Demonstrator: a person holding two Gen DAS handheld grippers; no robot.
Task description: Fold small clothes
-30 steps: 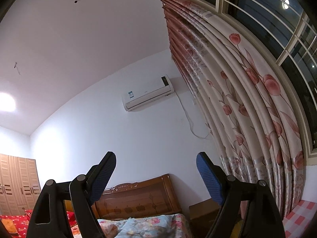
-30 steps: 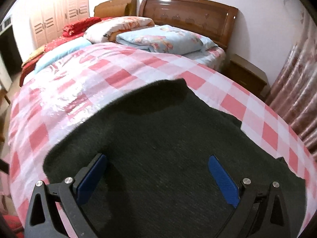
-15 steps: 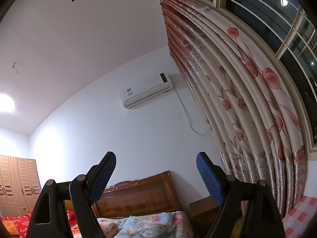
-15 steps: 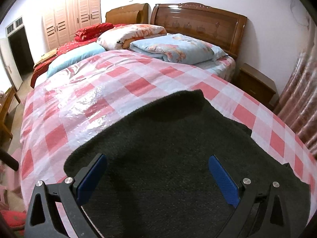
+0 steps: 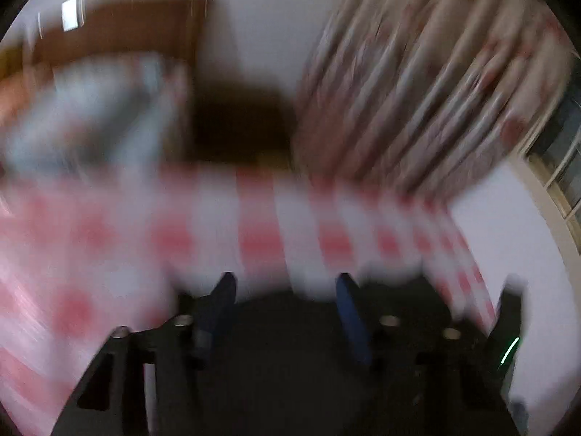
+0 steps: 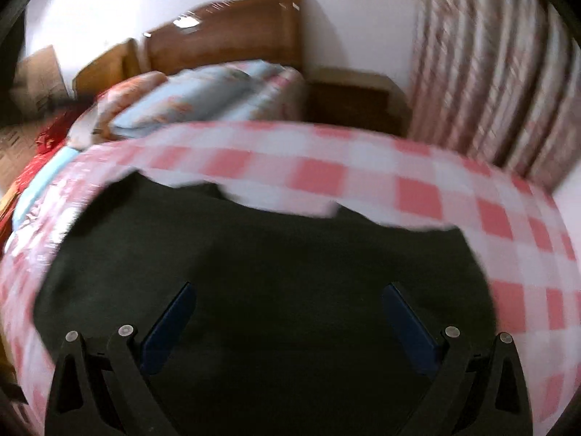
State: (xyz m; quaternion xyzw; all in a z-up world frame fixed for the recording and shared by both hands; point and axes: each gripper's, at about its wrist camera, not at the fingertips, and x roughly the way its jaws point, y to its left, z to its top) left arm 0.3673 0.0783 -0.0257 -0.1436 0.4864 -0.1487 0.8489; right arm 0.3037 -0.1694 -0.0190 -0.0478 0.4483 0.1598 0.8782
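1. My left tool [image 5: 285, 305] is closing, its blue pads partly apart with nothing gripped between them, above the near edge of the dark garment [image 5: 290, 363]; this view is heavily blurred.
2. My right tool [image 6: 288, 318] is standing wide open and empty, angling down over the garment [image 6: 261, 272].
3. The garment is lying spread flat on the checked bed [image 6: 417, 196], near me.
4. Pillows [image 6: 189, 98] are sitting far left; a curtain [image 6: 490, 72] is hanging far right.

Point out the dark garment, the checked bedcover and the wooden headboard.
dark garment [image 6: 290, 272], right wrist view, middle of the spread cloth.
checked bedcover [image 6: 363, 167], right wrist view, bare stretch beyond the garment.
wooden headboard [image 6: 232, 32], right wrist view, its front panel.
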